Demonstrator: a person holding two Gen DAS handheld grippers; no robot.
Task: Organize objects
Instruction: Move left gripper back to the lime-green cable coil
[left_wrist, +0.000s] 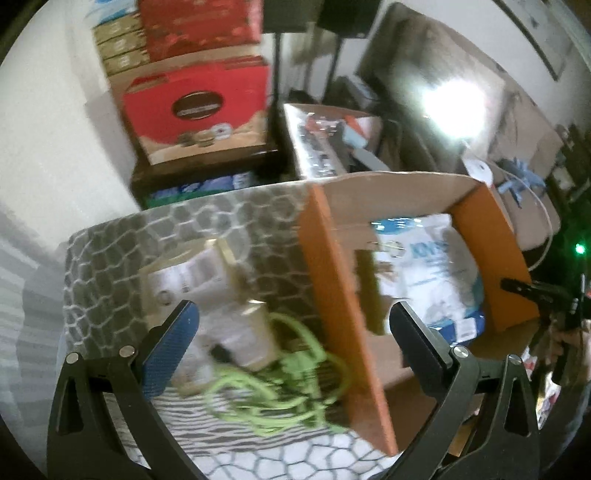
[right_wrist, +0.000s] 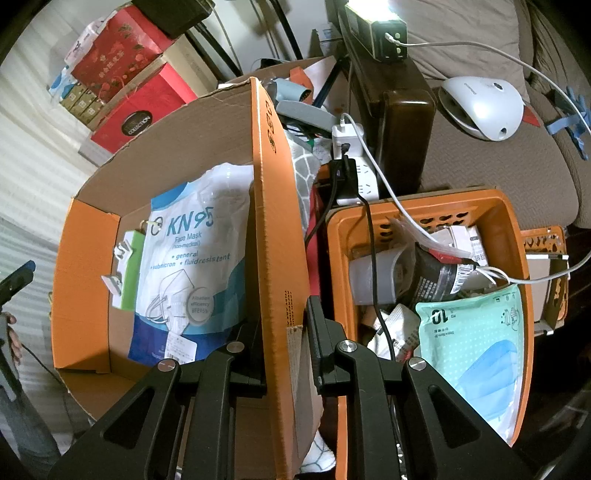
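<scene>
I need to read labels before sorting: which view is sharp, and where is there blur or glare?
Left wrist view: smeared with blur, the green cord and white bottles are soft, and glare washes out the dark screen. Right wrist view: sharp, the KN95 mask pack print is readable; only the lamp at the top is blown out.

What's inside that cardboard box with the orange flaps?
A KN95 face mask pack and a small green-and-white packet lie in the cardboard box; whatever is beneath the pack is hidden.
</scene>
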